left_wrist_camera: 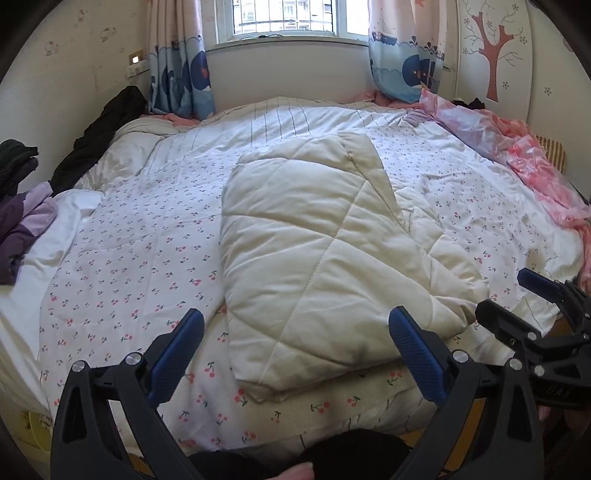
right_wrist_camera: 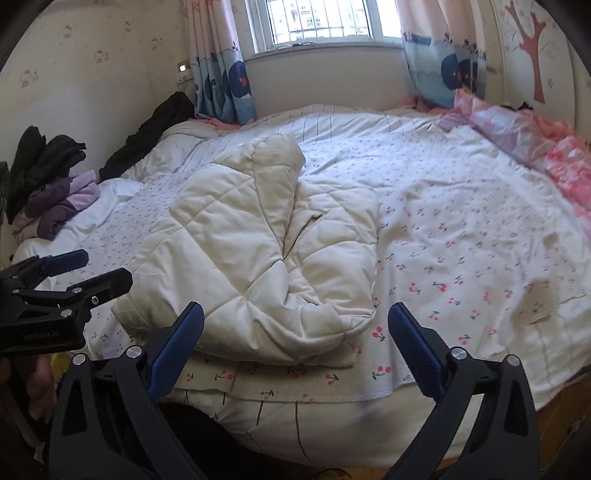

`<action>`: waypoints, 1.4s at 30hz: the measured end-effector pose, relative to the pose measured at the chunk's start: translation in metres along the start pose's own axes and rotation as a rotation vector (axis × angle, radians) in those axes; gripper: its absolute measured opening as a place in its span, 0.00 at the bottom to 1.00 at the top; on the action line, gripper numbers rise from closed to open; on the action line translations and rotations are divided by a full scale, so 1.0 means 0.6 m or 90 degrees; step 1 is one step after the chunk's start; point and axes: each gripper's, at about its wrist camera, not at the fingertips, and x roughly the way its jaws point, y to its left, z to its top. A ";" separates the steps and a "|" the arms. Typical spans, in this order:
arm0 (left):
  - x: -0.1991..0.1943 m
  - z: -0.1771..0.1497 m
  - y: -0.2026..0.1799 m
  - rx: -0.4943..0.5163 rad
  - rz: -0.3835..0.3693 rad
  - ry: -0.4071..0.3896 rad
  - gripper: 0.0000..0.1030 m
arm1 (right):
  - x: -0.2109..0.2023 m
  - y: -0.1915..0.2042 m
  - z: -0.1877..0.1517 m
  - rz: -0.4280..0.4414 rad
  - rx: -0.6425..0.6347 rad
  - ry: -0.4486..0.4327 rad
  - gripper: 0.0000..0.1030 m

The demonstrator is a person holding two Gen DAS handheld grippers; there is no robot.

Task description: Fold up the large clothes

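At the far left a pile of dark and purple clothes [right_wrist_camera: 48, 192] sits at the bed's edge, seemingly set aside. The left claw [left_wrist_camera: 295, 354] hangs with jaws wide apart, empty, over the near hem of the cream quilted garment [left_wrist_camera: 325, 258] — which lies partly folded in the middle of the cherry-print bedspread [left_wrist_camera: 129, 266]. The right claw [right_wrist_camera: 295, 350] is likewise spread and empty, probably poised for the next fold. The garment's sleeves and collar are hard to make out.

A cherry-print bedsheet [left_wrist_camera: 129, 258] covers the bed; dark clothes [right_wrist_camera: 48, 184] piled at nine o'clock, window [left_wrist_camera: 288, 18] at twelve, pink bedding [left_wrist_camera: 517, 158] at two.
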 end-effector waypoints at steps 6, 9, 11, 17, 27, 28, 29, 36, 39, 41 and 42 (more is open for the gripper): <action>-0.021 -0.007 -0.003 -0.014 0.027 0.008 0.93 | -0.001 0.023 0.000 -0.022 -0.011 0.018 0.93; -0.026 -0.013 -0.005 -0.016 0.022 0.015 0.93 | -0.007 0.025 -0.005 -0.026 0.003 0.017 0.93; -0.029 -0.015 -0.006 -0.015 0.025 0.014 0.93 | -0.009 0.029 -0.009 -0.034 0.007 0.029 0.93; -0.035 -0.017 -0.004 -0.018 0.015 0.015 0.93 | -0.015 0.024 -0.017 -0.059 0.008 0.037 0.93; -0.038 -0.021 -0.006 -0.017 0.020 0.020 0.93 | -0.018 0.019 -0.019 -0.078 0.007 0.046 0.93; -0.038 -0.022 -0.006 -0.018 0.021 0.021 0.93 | -0.017 0.020 -0.019 -0.079 0.005 0.045 0.93; -0.039 -0.023 -0.005 -0.019 0.022 0.021 0.93 | -0.017 0.021 -0.019 -0.079 0.004 0.046 0.93; -0.036 -0.022 0.000 -0.023 0.027 0.022 0.93 | -0.015 0.020 -0.017 -0.079 0.003 0.048 0.93; -0.034 -0.022 0.000 -0.025 0.029 0.022 0.93 | -0.015 0.019 -0.016 -0.079 0.002 0.047 0.93; -0.033 -0.022 -0.001 -0.025 0.027 0.024 0.93 | -0.015 0.019 -0.016 -0.078 0.003 0.047 0.93; -0.033 -0.023 -0.001 -0.024 0.028 0.024 0.93 | -0.015 0.018 -0.016 -0.077 0.004 0.048 0.93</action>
